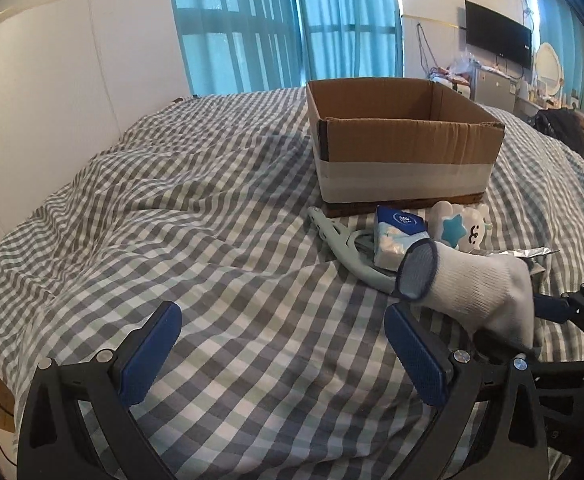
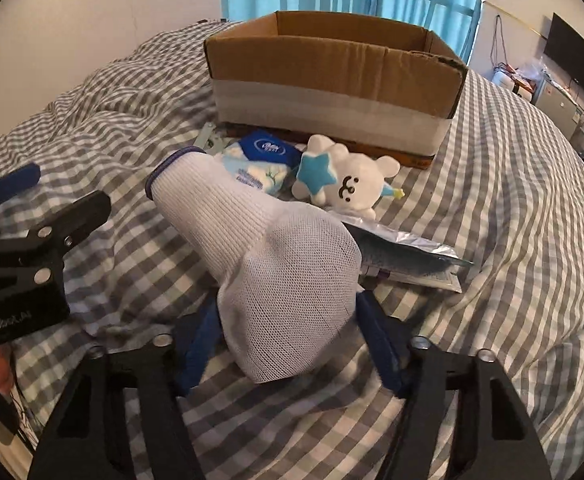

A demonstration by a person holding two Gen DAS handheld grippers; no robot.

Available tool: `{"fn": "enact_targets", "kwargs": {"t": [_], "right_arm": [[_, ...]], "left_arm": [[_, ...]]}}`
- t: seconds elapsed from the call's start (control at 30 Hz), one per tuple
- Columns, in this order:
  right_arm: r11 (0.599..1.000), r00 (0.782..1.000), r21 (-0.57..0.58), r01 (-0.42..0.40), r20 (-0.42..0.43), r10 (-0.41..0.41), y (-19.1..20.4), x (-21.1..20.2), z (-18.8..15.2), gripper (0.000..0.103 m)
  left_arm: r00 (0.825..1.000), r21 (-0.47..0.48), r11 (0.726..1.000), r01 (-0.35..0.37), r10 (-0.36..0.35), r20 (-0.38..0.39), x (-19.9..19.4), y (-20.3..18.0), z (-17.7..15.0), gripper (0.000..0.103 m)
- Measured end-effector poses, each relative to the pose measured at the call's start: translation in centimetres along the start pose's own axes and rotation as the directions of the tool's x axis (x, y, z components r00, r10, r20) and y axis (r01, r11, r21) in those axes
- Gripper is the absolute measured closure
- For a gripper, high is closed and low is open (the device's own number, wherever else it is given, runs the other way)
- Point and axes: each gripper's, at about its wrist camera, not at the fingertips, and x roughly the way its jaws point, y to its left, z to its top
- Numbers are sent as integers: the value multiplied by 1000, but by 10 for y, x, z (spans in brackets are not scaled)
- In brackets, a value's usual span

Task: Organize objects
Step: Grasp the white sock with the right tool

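Note:
My right gripper is shut on a white sock with a navy cuff and holds it above the checked bedcover; the sock also shows in the left wrist view. My left gripper is open and empty, low over the bed to the left of the sock. An open cardboard box stands on the bed beyond. In front of it lie a blue tissue pack, a white plush toy with a blue star, a silver foil pouch and a grey-green hanger.
The grey-and-white checked bedcover is rumpled on the left. A white wardrobe stands at the left, teal curtains behind. A wall TV and a cluttered desk are at the far right.

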Motion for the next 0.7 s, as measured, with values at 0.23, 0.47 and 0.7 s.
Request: {"fn": "enact_targets", "kwargs": {"t": [0.23, 0.47, 0.7], "right_arm": [[999, 997, 32, 12, 72, -15, -12, -39, -3, 59], [993, 979, 110, 36, 195, -57, -48, -106, -1, 59], [967, 971, 223, 118, 177, -160, -108, -120, -9, 59]], "left_arm": [[1000, 26, 1000, -2, 1, 15, -22, -16, 1, 0], [996, 72, 995, 67, -71, 56, -41, -54, 10, 0], [991, 177, 976, 123, -131, 36, -34, -115, 16, 0]]}}
